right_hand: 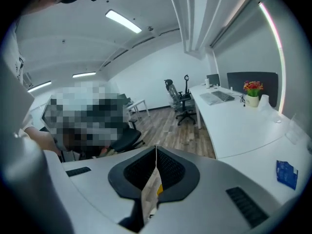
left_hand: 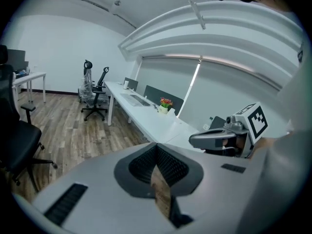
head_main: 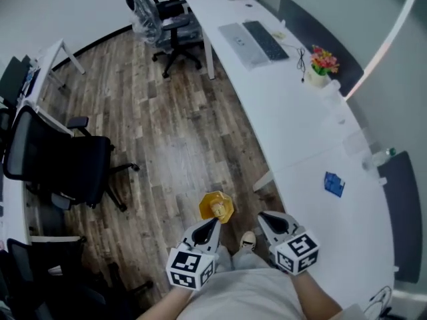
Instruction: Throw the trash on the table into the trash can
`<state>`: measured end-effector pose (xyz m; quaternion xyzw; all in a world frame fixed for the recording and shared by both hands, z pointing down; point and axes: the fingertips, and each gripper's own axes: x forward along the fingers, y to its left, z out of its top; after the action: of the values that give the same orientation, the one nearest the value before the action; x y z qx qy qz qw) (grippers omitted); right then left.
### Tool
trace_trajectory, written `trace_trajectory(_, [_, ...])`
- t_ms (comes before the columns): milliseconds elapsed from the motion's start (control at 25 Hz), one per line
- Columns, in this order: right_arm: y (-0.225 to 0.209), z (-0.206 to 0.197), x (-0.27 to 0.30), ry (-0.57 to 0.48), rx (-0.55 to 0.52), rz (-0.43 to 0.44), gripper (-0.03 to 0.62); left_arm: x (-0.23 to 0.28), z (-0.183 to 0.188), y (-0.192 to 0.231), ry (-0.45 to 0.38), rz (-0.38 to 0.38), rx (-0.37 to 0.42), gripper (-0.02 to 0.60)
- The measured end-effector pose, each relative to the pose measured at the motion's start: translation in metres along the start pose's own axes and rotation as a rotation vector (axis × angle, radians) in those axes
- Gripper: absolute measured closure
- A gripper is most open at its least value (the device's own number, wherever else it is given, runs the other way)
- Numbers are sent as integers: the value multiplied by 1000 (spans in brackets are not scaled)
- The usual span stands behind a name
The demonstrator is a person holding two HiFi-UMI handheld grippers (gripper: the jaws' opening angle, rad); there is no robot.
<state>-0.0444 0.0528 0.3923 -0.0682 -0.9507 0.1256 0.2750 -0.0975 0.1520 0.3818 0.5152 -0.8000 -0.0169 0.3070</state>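
— Claws?
— We find the left claw (head_main: pixel 213 224) and the right claw (head_main: pixel 263 217) both closed, gripping nothing.
— Trash?
— The blue packet (head_main: pixel 333 183) lies flat on the counter (head_main: pixel 293 132), its long axis along the counter's run. The yellow trash can (head_main: pixel 217 207) stands on the floor (head_main: pixel 167 139).

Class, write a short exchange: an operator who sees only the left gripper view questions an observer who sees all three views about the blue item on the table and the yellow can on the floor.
Operator: Is any trash left on the table?
Observer: One blue packet lies flat on the white table, off to the right of the right gripper.
Operator: And the trash can?
Observer: The yellow trash can stands on the wood floor; the head view shows it just past the left gripper tips.
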Motion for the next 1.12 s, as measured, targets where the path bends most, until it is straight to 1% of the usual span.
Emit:
trace_trajectory(200, [-4,7,-18,-36,17,-16,559,4,8,-16,5,-27,13,581])
trace_trajectory(360, [-10,13,-23,-61,21,-28,559,10,5,-26,51,-56,30,583])
trace_trajectory(480, [-15,12,-26,-61,24,-29,560,15,11,-33,32,-68,33,581])
trace_trajectory(640, [-21,10,-28,-61,26,-30,559,19,22,-36,7,-74,60,581])
trace_trajectory(800, [-31,11,-32,-63,29,-40,559,24,27,-42,-10,-98,62,581])
trace_trajectory(960, [-48,10,-40,-69,27,-74,559,33,26,-48,6,-106,70,581])
trace_trajectory(1120, [-73,10,-52,-66,18,-126,559,46,29,-57,16,-131,73,581])
